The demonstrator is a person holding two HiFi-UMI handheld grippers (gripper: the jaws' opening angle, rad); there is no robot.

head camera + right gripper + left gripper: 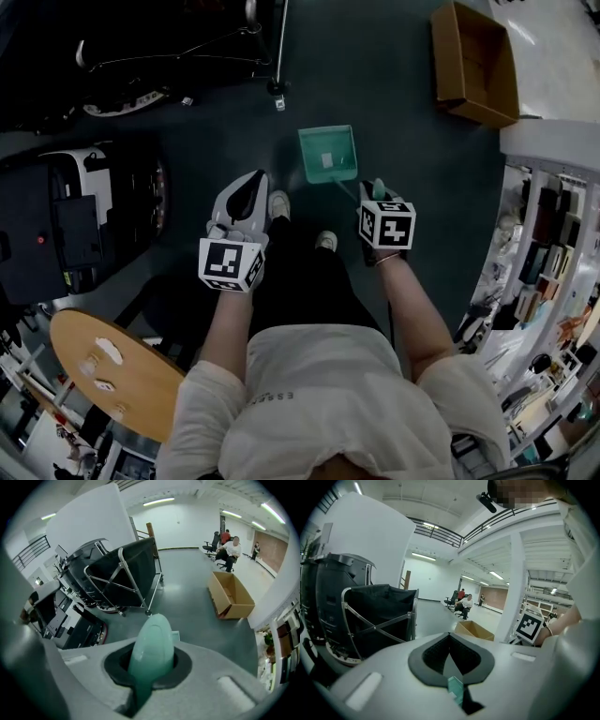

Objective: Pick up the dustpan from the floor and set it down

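The green dustpan, at upper centre by the floor, was clamped by its handle in the right tool. The left tool was closed and empty. Setting down was judged in hand, and a gentle release was called for next.

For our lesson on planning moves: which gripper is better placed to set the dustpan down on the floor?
Right. The right gripper is shut on the handle of the dustpan, whose pan points ahead. The left gripper is off to the side, not touching it.

There is one green plastic dustpan. One brown cardboard box stands far right, one round wooden table near left.
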